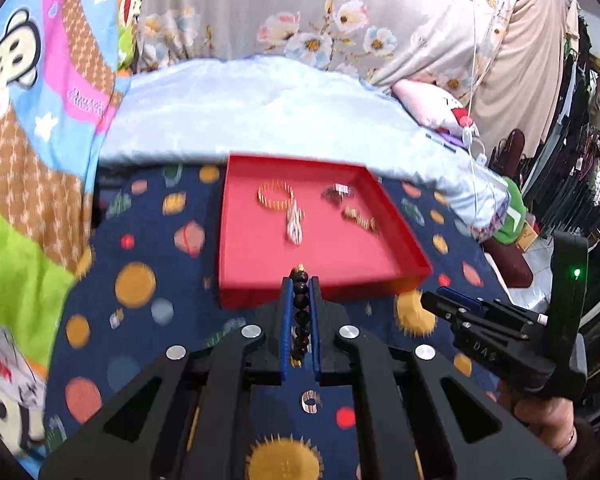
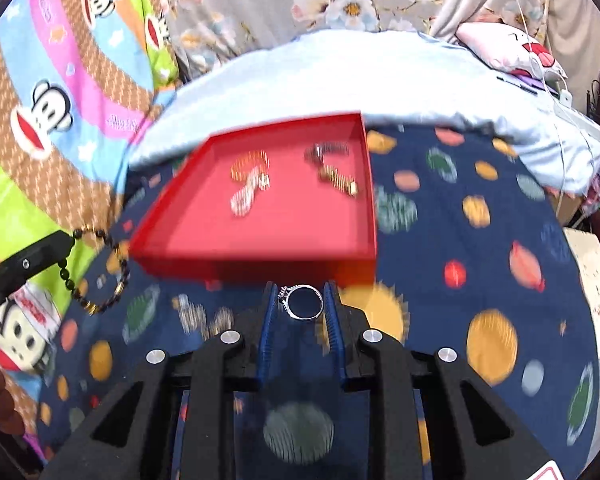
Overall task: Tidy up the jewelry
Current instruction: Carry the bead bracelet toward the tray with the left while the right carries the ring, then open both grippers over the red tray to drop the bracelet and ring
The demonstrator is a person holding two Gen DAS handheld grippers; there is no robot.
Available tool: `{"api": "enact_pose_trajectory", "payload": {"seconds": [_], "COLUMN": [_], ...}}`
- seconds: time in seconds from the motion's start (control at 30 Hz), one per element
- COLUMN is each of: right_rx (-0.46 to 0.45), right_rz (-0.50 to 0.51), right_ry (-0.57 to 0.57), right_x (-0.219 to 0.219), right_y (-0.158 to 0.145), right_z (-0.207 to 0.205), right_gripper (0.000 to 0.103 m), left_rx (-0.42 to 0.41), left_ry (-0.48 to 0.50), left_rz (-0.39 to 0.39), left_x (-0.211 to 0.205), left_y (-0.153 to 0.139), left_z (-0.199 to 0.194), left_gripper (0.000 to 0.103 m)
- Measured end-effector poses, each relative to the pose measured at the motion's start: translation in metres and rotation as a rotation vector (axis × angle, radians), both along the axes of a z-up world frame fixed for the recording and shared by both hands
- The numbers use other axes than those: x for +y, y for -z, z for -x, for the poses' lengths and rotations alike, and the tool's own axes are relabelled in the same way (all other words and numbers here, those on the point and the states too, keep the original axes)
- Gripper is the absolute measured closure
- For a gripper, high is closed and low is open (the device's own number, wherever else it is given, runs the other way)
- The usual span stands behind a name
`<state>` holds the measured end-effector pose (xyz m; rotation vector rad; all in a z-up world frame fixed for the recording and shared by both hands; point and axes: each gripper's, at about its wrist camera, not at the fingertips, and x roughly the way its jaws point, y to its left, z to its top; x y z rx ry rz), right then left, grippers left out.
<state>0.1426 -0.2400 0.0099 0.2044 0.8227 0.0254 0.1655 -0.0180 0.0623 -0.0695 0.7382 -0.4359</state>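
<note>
Red tray sits just ahead of us, left fingers pinched on the bracelet, right fingers barely clamping the ring, so it could easily slip onto the busy bedsheet and get lost.

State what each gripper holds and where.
Left gripper pinches the bead bracelet along one side of its strand. Right gripper clamps the ring across its band.
</note>
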Motion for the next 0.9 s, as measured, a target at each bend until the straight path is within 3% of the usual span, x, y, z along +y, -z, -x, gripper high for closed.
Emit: {"api": "enact_pose_trajectory", "payload": {"seconds": [0.1, 0.23, 0.63, 0.73, 0.83, 0.9], "right_rx": [-0.021, -0.002, 0.040, -0.011, -0.062, -0.087], "right_rz": [-0.022, -0.023, 0.026, 0.035, 0.046, 0.052], "right_ry": [-0.010, -0.003, 0.006, 0.034, 0.049, 0.050], "right_x": [-0.006, -0.009, -0.011, -0.014, -0.018, -0.017], "right_y": [-0.015, -0.011, 0.021, 0.010, -0.014, -0.027], "right_z": [-0.033, -0.071, -0.109, -0.101, -0.082, -0.063], "right_gripper": [0.081, 0.081, 0.079, 0.068, 0.063, 0.053], "left_rx": [-0.035, -0.045, 0.056, 0.053, 0.006, -0.029], "left_ry": [0.008, 0.002, 0.010, -0.044, -0.089, -0.123], "left_rz": [0.001, -0.001, -0.012, -0.026, -0.023, -0.059], "left_x": [-0.008, -0.023, -0.051, -0.045, -0.030, -0.019], "left_y": [-0.013, -0.012, 0.046, 0.044, 0.024, 0.009], "left_z": [-0.024, -0.059, -0.119, -0.122, -0.112, -0.099], "left_gripper": [0.096, 0.096, 0.094, 0.051, 0.044, 0.035]}}
